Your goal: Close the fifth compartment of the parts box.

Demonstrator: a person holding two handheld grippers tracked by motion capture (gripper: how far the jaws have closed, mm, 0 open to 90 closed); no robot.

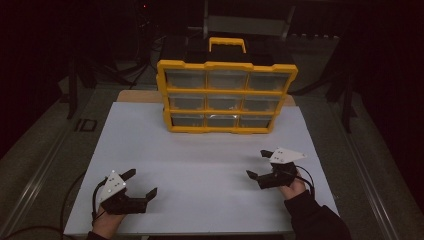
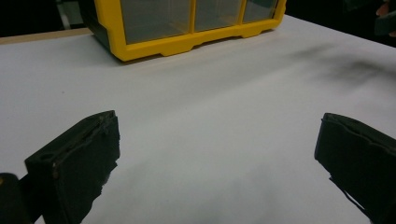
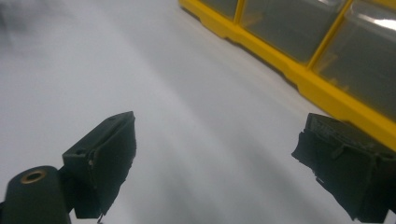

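Standing upright at the far middle of the white counter [image 1: 200, 165] was a yellow organizer case [image 1: 227, 96] with a yellow carry handle [image 1: 227, 44] on top. Its front held nine clear drawers in a three-by-three grid, each framed by yellow bars. Contents of the drawers could not be made out; the clear fronts looked dim and hazy. In the left gripper view the case's lower edge [image 2: 187, 44] rested flat on the counter, well away from the jaws.

The left gripper [image 1: 141, 183] lay near the front left of the counter, jaws spread wide with nothing between them. The right gripper [image 1: 259, 163] sat at the front right, jaws likewise wide apart and empty, a grey plate [image 1: 287, 155] on top. Both were well apart from the case.
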